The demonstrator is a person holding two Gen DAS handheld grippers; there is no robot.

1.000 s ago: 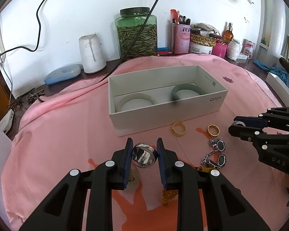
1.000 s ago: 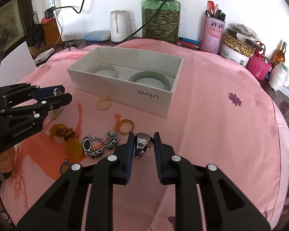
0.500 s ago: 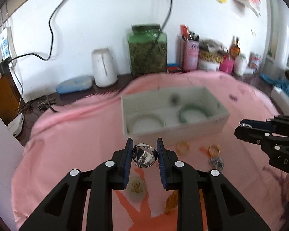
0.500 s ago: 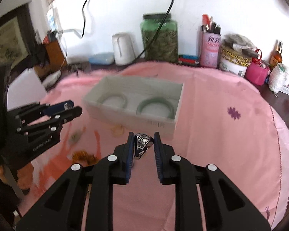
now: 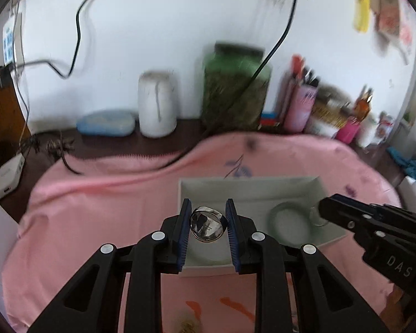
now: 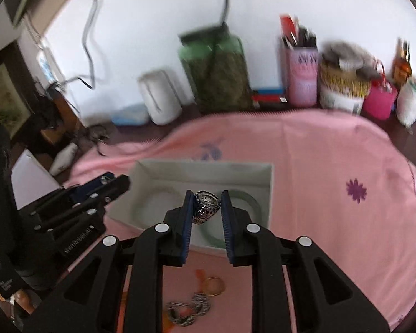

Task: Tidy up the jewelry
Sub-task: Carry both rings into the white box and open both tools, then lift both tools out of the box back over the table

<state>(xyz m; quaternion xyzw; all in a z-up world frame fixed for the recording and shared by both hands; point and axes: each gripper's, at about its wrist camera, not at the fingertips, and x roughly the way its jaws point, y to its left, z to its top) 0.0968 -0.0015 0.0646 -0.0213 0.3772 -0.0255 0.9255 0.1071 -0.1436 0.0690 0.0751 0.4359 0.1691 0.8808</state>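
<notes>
My left gripper (image 5: 207, 216) is shut on a plain silver ring (image 5: 207, 227) and holds it above the left half of the open white box (image 5: 246, 186). My right gripper (image 6: 207, 205) is shut on an ornate silver ring (image 6: 206, 207) above the same box (image 6: 202, 169). Two pale green bangles lie inside the box; one (image 5: 289, 221) shows in the left wrist view and one (image 6: 249, 201) in the right wrist view. The right gripper's tip (image 5: 326, 206) reaches over the box's right end. The left gripper (image 6: 116, 184) shows at the box's left end.
A pink cloth (image 6: 332, 172) covers the table. A gold ring (image 6: 215, 285) and a silver chain bracelet (image 6: 188, 310) lie on it in front of the box. A green jar (image 5: 235, 88), a white jug (image 5: 156, 105), a pen holder (image 6: 302, 75) and tins stand along the back wall.
Both grippers have moved forward and up with their rings, from in front of the box to over it. The loose jewelry on the cloth now lies below and behind the fingertips.
</notes>
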